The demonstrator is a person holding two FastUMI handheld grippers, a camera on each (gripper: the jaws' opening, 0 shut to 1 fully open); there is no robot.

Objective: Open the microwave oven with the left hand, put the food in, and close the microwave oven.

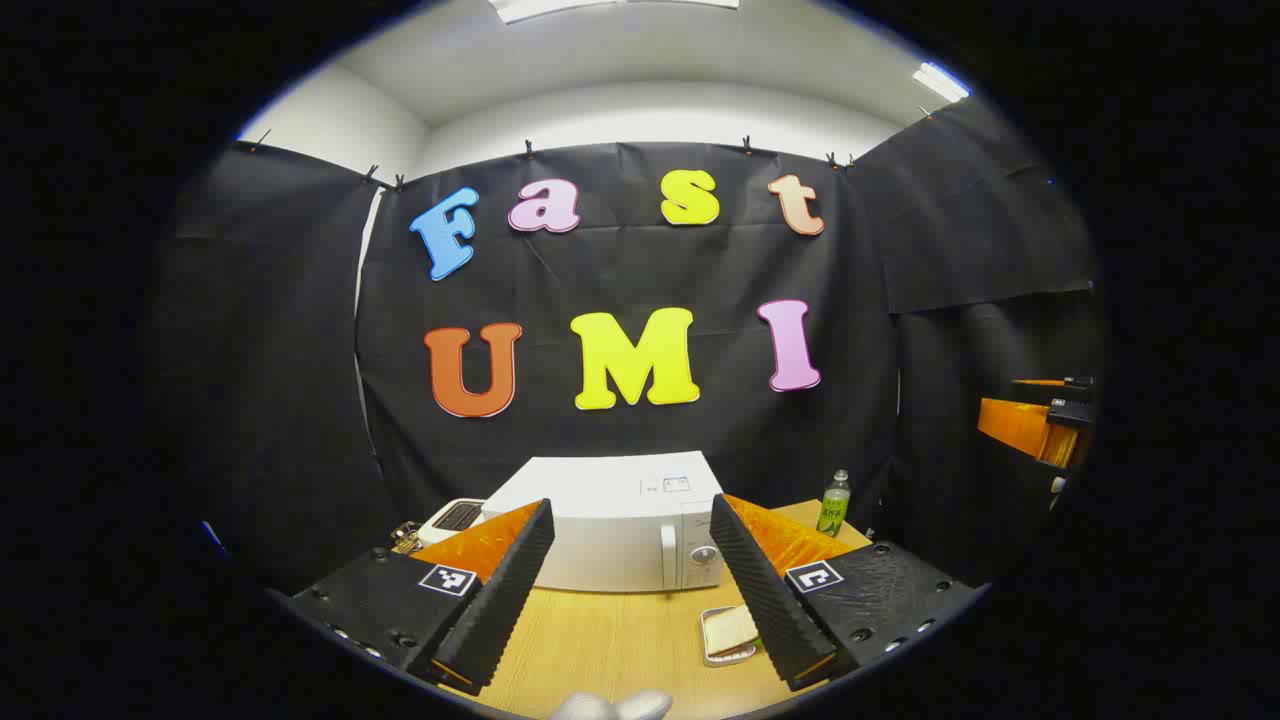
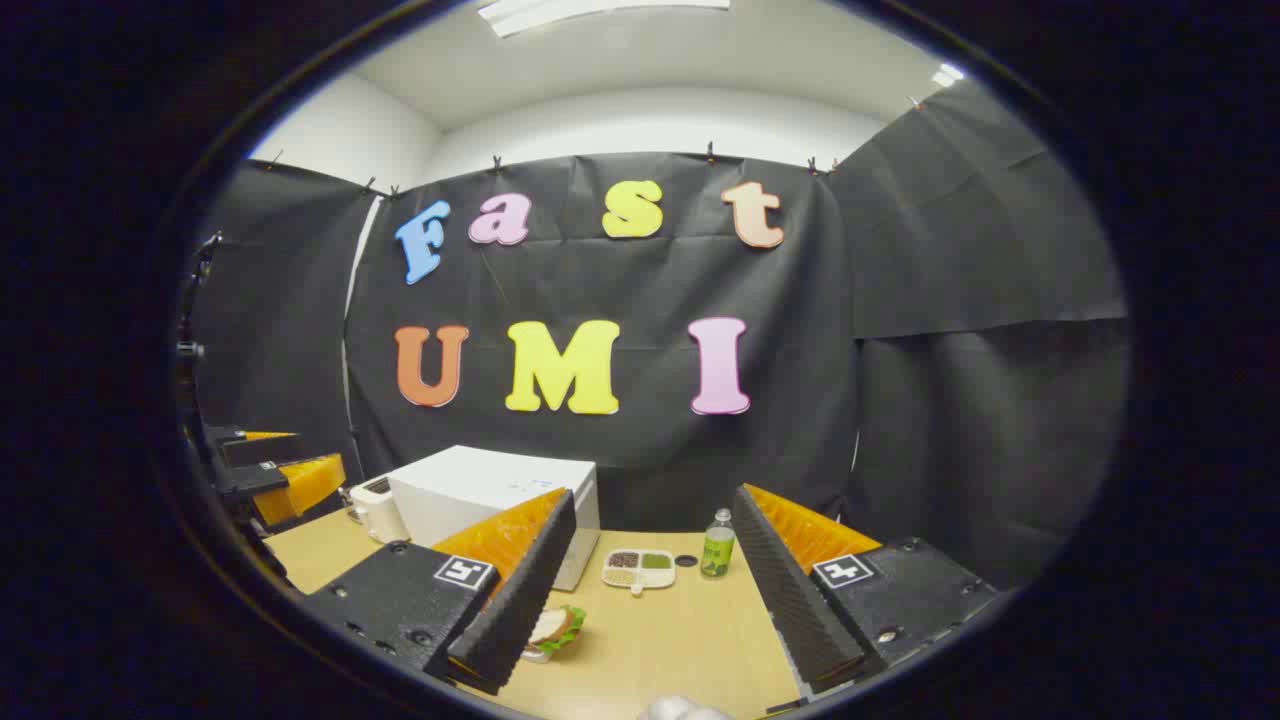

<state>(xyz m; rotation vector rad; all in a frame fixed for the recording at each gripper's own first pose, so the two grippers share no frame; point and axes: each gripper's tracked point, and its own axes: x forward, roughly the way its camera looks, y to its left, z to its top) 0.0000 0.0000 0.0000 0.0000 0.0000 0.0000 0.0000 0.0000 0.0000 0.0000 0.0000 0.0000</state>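
A white microwave oven [image 1: 620, 530] stands on the wooden table [image 1: 620, 640] with its door closed, straight ahead of my left gripper [image 1: 630, 600], which is open and holds nothing. A sandwich in a small tray [image 1: 730, 632] lies in front of the microwave's right end, close to my left gripper's right finger. In the right gripper view the microwave [image 2: 480, 495] is at the left, and the sandwich [image 2: 555, 628] peeks out beside the left finger of my right gripper [image 2: 650, 610]. That gripper is open and empty. The other gripper [image 2: 265, 470] shows at the far left edge.
A white toaster [image 1: 452, 517] sits left of the microwave. A green bottle [image 2: 717, 545] and a divided snack tray [image 2: 638, 568] stand right of the microwave near the back wall. The other gripper [image 1: 1040, 420] appears at the right edge of the left gripper view.
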